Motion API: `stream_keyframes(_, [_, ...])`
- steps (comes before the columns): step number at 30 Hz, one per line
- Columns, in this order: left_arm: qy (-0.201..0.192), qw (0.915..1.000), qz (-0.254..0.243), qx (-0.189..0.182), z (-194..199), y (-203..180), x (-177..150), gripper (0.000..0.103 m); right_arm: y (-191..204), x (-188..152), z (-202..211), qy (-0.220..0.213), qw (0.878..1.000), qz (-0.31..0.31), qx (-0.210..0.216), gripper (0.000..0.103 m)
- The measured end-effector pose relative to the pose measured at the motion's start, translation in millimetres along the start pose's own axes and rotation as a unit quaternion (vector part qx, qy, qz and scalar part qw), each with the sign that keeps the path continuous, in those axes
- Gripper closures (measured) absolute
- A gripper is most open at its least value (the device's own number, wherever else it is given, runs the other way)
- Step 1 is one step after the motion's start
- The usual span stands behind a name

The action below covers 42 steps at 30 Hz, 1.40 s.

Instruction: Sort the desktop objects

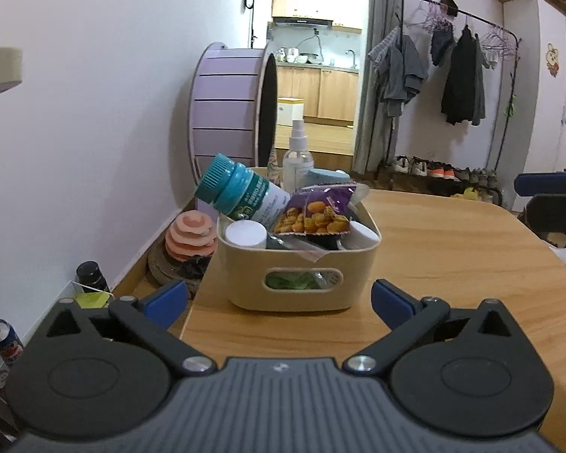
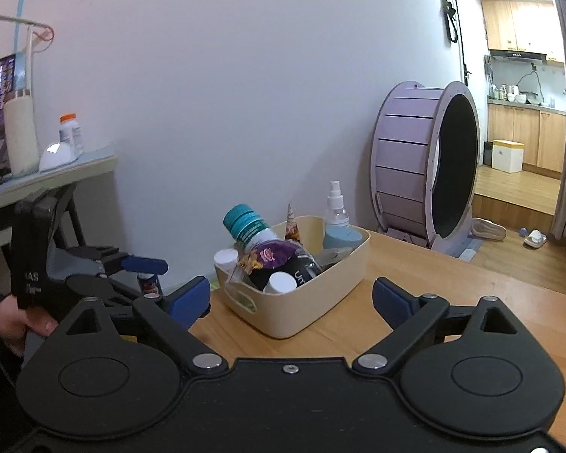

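A cream storage bin (image 1: 302, 264) (image 2: 320, 283) stands on the wooden table (image 1: 452, 256) (image 2: 415, 264), packed with items. Inside lie a teal-capped bottle (image 1: 237, 188) (image 2: 249, 222), a purple snack packet (image 1: 317, 211) (image 2: 271, 255), a clear spray bottle (image 1: 297, 154) (image 2: 336, 207) and white-capped bottles (image 1: 245, 234) (image 2: 281, 282). My left gripper (image 1: 279, 300) is open just in front of the bin, holding nothing. My right gripper (image 2: 290, 298) is also open and empty, facing the bin's corner. The left gripper (image 2: 132, 264) shows at the left in the right wrist view, held by a hand (image 2: 15, 324).
A pink stacked toy (image 1: 190, 238) on a round mat sits left of the bin near the wall. A dark bottle (image 1: 90, 275) and a drink can (image 1: 5, 341) stand lower left. A large purple wheel (image 1: 230, 109) (image 2: 426, 170) stands behind the table. A clothes rack (image 1: 452, 75) is at the far right.
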<state>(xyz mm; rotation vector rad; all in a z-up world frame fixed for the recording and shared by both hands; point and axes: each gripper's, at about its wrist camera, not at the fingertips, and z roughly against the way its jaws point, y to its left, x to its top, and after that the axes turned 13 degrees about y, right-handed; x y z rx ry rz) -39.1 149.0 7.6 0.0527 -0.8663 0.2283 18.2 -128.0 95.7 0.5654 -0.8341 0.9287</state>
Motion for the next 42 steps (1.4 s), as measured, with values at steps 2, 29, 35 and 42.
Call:
stream_keyframes(2, [0.002, 1.0000, 0.006, -0.001, -0.2, 1.5, 1.6, 0.000, 0.2, 1.2, 1.3, -0.003, 1.000, 0.003, -0.002, 0.009])
stream_keyframes(29, [0.020, 0.9997, 0.009, 0.004, -1.7, 4.5, 1.1, 0.000, 7.0, 4.0, 1.9, -0.007, 1.000, 0.015, -0.004, 0.005])
stream_keyframes(35, [0.022, 0.9997, 0.005, 0.005, -2.5, 2.7, 0.2, 0.000, 8.3, 4.1, 1.6, -0.005, 1.000, 0.017, -0.004, 0.004])
stream_keyframes(42, [0.023, 0.9997, 0.006, 0.004, -3.4, 3.1, 0.0, 0.000, 8.7, 4.4, 1.6, -0.004, 1.000, 0.018, -0.003, 0.004])
